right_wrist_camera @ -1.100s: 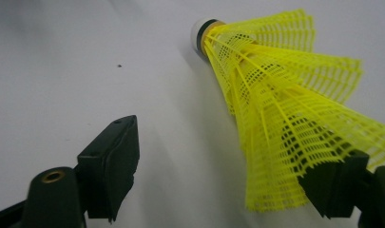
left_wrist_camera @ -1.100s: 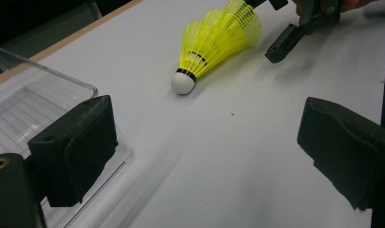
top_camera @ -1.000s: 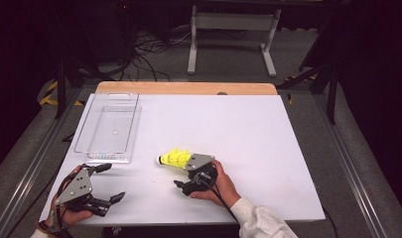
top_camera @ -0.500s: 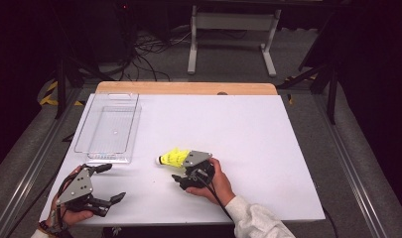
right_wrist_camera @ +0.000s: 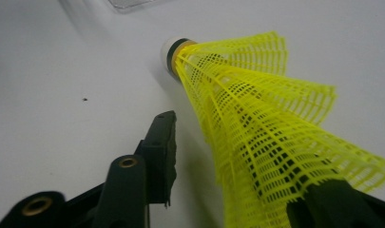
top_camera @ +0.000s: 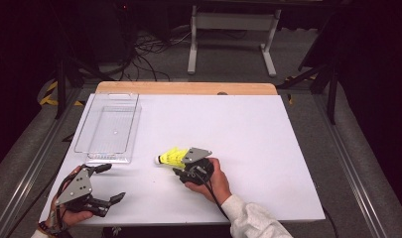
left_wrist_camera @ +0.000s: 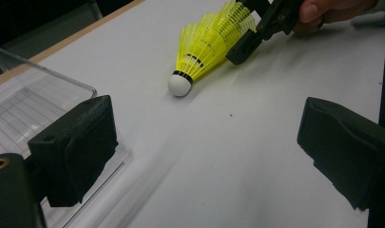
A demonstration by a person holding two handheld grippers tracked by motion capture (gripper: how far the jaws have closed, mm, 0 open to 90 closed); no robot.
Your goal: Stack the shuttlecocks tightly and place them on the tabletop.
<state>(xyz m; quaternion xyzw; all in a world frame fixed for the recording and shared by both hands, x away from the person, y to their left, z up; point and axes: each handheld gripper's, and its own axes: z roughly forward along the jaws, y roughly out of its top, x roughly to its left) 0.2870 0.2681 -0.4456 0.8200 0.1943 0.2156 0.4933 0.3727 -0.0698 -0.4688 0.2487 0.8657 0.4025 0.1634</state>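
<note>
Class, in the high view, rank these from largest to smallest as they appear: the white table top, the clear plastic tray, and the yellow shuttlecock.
1. White table top: largest by far.
2. Clear plastic tray: covers part of the table's left side.
3. Yellow shuttlecock: smallest, partly covered by the right tongs.

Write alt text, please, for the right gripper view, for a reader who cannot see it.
A yellow shuttlecock lies on the white table, its mesh skirt between the right tool's two black jaws, which have just been closing around it; a gap remains beside the left jaw. Its white cork points away.
</note>
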